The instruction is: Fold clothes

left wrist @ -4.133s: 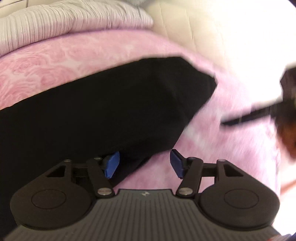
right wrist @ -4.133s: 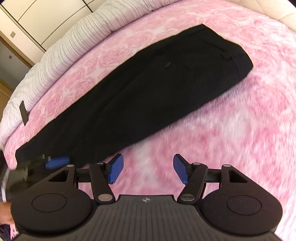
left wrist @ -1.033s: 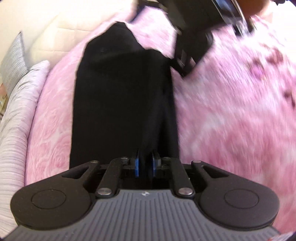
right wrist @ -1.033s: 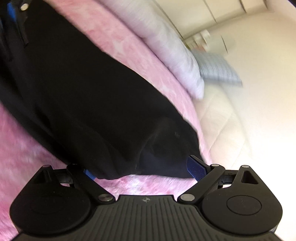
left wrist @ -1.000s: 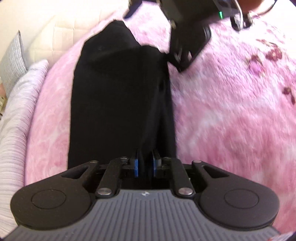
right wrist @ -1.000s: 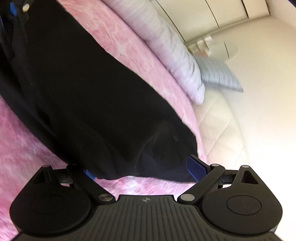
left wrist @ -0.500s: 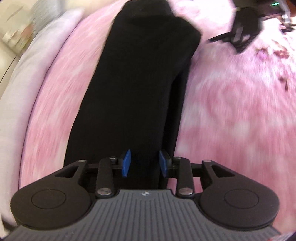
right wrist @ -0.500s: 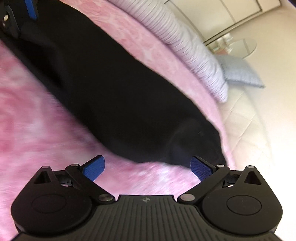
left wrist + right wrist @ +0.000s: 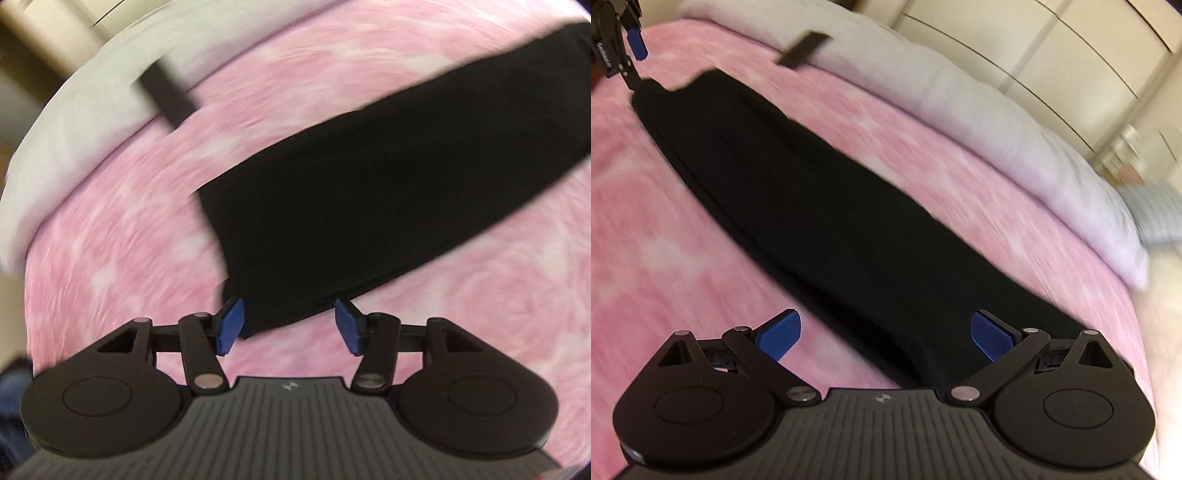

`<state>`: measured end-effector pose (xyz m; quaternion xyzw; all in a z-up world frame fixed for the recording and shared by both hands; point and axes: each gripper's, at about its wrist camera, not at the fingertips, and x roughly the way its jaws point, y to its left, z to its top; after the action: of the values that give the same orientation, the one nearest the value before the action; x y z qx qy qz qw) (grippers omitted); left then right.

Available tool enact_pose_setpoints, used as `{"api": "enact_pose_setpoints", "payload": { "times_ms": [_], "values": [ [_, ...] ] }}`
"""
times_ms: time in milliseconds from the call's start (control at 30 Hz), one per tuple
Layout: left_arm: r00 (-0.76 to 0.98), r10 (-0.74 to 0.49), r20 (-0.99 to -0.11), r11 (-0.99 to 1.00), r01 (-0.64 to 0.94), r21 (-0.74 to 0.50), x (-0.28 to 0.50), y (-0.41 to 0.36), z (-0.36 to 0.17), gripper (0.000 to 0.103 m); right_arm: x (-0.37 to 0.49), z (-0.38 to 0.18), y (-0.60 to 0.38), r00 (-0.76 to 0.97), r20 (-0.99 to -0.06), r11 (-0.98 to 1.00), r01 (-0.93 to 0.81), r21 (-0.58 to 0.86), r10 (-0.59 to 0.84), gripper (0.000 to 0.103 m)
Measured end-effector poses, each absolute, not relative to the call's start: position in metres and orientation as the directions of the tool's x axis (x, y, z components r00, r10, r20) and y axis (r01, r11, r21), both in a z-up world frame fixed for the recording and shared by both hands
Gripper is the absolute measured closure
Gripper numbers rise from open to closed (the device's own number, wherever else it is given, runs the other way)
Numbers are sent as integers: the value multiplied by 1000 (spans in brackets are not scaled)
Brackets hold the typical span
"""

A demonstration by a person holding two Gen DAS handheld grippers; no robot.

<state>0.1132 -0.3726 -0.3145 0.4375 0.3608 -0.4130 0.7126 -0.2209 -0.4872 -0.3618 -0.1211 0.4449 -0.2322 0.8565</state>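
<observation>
Black trousers (image 9: 820,206) flat on pink blanket (image 9: 110,240), white pillow (image 9: 960,110) beside; left gripper (image 9: 290,325) opening, right gripper (image 9: 886,334) wide, both empty.

From my left wrist view, the trousers (image 9: 388,192) read as flat, solid black with no pattern I can pick out. The bedspread (image 9: 122,236) under them is pink, mottled with paler whitish rose swirls. My left gripper (image 9: 290,325) is black with bright blue pads (image 9: 231,325), its body a ribbed dark grey. A white duvet (image 9: 85,92) borders the pink, with a small black rectangle (image 9: 166,94) lying on it. On my right wrist view, the right gripper (image 9: 886,336) has the same black and blue colouring. A pillow (image 9: 1156,210) shows fine grey-white stripes, and the wardrobe doors (image 9: 1052,44) are cream.
</observation>
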Motion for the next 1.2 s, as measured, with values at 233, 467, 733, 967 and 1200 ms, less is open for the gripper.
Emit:
{"api": "enact_pose_setpoints", "payload": {
  "times_ms": [233,467,733,967,1200],
  "values": [
    [347,-292,-891,42,936,351,179,-366,-320,58,-124,-354,-418,564,-733,922,171,-347,-380,36],
    [279,-393,-876,-88,937,338,244,-379,-285,53,2,-382,-312,597,-752,955,88,-285,-279,39],
    [227,-482,-846,-246,892,379,277,-366,-276,28,111,-444,-244,615,-700,849,-90,-520,-363,43],
    [217,-550,-807,-570,609,552,264,-347,-338,19,116,-425,-274,641,-701,900,-36,-434,-312,98],
    [92,-701,-707,-672,244,699,241,-354,-404,19,101,-362,-304,696,-668,954,91,-284,-265,97]
  ]
}}
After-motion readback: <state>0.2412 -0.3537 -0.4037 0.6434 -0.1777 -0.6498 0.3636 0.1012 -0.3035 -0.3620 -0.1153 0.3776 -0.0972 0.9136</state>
